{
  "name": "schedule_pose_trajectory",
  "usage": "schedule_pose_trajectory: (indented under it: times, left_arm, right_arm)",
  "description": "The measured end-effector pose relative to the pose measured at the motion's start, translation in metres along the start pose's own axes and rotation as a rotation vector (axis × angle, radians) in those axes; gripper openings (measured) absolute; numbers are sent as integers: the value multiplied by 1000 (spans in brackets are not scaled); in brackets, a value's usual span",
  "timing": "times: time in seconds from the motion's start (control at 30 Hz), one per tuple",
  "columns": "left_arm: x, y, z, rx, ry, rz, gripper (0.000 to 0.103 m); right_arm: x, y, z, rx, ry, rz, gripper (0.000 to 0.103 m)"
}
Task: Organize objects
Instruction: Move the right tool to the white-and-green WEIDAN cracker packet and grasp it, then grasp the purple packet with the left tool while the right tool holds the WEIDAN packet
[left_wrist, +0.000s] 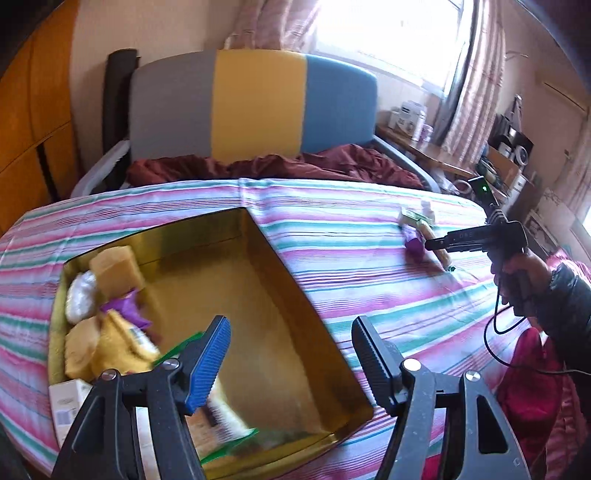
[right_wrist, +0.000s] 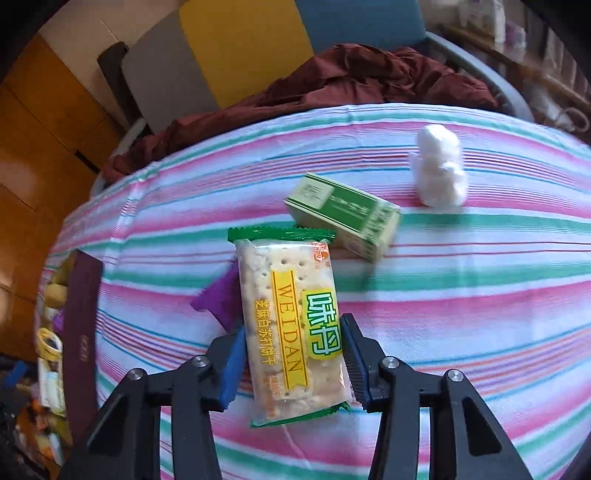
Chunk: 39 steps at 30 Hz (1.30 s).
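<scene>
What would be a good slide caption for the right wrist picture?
Right hand-held gripper closes on a cracker packet lying on striped cloth.

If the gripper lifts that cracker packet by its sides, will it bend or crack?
The cracker packet looks flat and fairly stiff, so it probably lifts without drooping. The crackers visible through the wrapper may crack under a hard squeeze. Its glossy wrapper could slip.

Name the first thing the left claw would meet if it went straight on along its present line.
Probably the bare gold floor of the open box, since the open left claw points down into its clear half; depth is uncertain.
</scene>
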<state>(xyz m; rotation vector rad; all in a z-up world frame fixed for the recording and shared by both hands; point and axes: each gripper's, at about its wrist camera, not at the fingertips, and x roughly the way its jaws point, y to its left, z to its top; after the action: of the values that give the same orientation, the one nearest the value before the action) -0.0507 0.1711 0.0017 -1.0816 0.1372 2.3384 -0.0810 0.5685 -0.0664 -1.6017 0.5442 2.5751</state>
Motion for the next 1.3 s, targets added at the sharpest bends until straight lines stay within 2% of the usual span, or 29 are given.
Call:
schedule_pose_trajectory:
  times: [0.13, 0.17, 0.23, 0.27, 0.33, 0.47, 0.6, 0.67, 0.8, 0.93, 1.13, 1.3]
  left_arm:
    - [8, -22, 2, 47, 20, -34, 69]
    - [10, -27, 3, 56, 25, -39, 69]
    - [16, -39, 7, 69, 35, -55, 69]
    - [18, -43, 8, 72, 40, -66, 69]
    - [25, -56, 14, 70, 53, -92, 69]
    - [44, -77, 29, 30, 92, -162, 69]
    - [67, -105, 43, -2, 139, -231, 69]
    - [83, -121, 49, -11, 161, -261, 69]
    - [117, -143, 60, -49, 212, -283, 69]
    - [153, -159, 69, -89, 246, -269, 63]
    - [205, -171, 80, -175, 298, -252, 59]
    - [227, -177, 95, -217, 268, -202, 59]
  right_arm:
    - [-10, -25, -18, 70, 34, -77, 49]
    - [-14, -31, -23, 85, 38, -111, 49]
    - [-18, -40, -30, 104, 44, -236, 49]
    - [-17, -45, -32, 121, 50, -263, 50]
    - [-13, -50, -33, 139, 54, -268, 50]
    - [-7, -40, -32, 88, 54, -318, 54]
    - [-8, -45, -30, 115, 53, -293, 56]
    - [-7, -47, -30, 125, 57, -273, 67]
    - [-5, -48, -28, 121, 67, -275, 68]
    - [-8, -56, -26, 159, 64, -244, 71]
    - [-6, -62, -23, 168, 73, -264, 75]
    - [-6, -67, -20, 176, 72, -253, 78]
